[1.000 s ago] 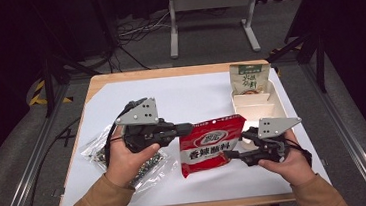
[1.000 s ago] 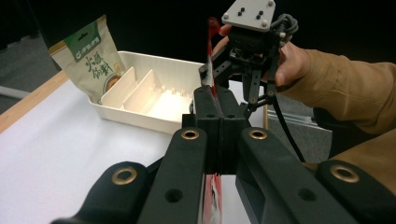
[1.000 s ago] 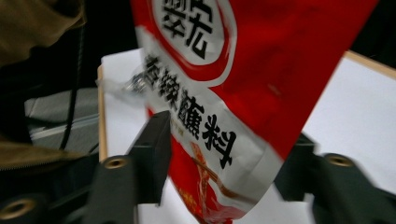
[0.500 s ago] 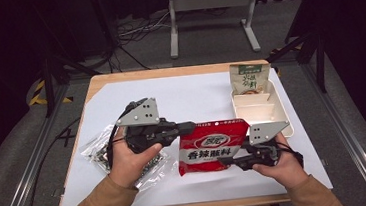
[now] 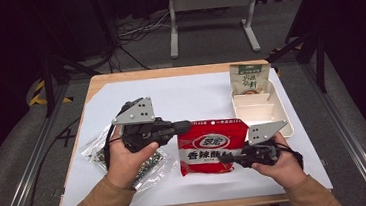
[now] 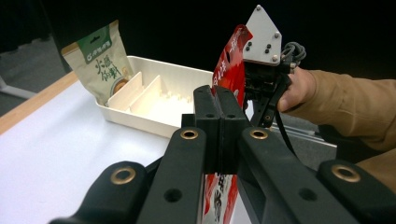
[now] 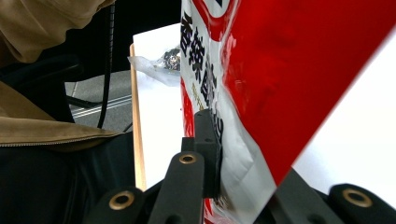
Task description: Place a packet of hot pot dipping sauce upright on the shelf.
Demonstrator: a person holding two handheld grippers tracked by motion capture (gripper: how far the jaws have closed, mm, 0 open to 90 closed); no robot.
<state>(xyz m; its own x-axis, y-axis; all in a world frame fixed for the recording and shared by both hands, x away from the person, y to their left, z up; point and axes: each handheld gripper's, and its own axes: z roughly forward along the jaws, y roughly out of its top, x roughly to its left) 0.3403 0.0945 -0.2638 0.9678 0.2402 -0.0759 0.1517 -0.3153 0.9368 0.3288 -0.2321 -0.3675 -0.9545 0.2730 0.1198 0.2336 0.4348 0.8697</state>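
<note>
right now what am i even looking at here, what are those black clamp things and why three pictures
A person sits at a table and holds a hand-worked two-jaw gripper in each hand; there is no robot arm. The high view comes from a fixed camera above the table. The other two come from cameras riding on each gripper, looking along its black jaws.

The left gripper is clamped on the upper left corner of a red foil snack bag with white lettering, and the right gripper pinches its lower right part. On the white table cover lie a cream divided plastic tray, a green and beige pouch leaning at the tray's far end, and a clear plastic bag of dark bits under the left hand.
</note>
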